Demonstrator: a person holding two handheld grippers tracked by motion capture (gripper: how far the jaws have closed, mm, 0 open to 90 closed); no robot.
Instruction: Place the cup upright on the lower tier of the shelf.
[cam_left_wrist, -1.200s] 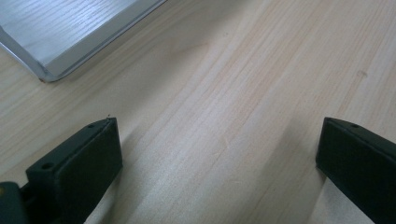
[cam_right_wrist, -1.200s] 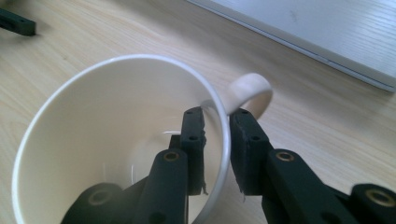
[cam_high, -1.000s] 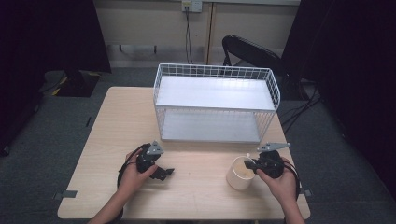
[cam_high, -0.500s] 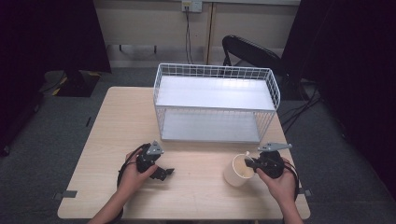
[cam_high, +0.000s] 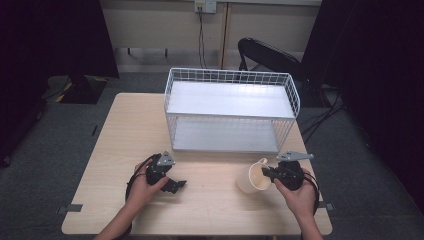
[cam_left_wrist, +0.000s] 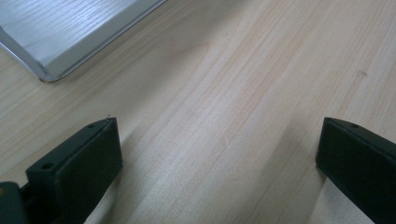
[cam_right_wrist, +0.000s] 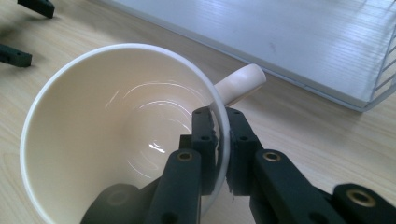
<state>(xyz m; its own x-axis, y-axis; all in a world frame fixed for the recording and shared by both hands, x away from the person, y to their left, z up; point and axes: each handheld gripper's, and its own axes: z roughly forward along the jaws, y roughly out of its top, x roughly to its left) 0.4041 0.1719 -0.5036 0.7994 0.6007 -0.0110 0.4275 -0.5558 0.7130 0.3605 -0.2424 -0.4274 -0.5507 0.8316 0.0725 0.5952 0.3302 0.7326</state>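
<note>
A person seated at a wooden tabletop (cam_high: 115, 130) works two hand-held grippers beside a white wire rack (cam_high: 231, 112). The right gripper (cam_high: 270, 173) is clamped on the rim of a single cream ceramic mug (cam_high: 251, 177), one jaw inside the cup and one outside, just beside the root of the handle (cam_right_wrist: 240, 84). The mug stands near the right end of the tabletop's near edge, just in front of the rack's right front corner, its mouth tipped toward the gripper camera.

The left gripper (cam_high: 172, 185) rests low over bare wood toward the left of the near edge, jaws spread wide with nothing between them.

The mug looks rigid, smooth-glazed and likely breakable: a thin-rim pinch gives little contact on a slick surface, so the cup could swing or slip if lifted quickly. The wall beside the handle, where the jaws sit now, appears a sound place to hold it; the handle is the alternative.

Counted: one mug, one two-tier rack with both shelves bare, two grippers, one dark chair (cam_high: 270, 55) behind the far edge of the tabletop.
</note>
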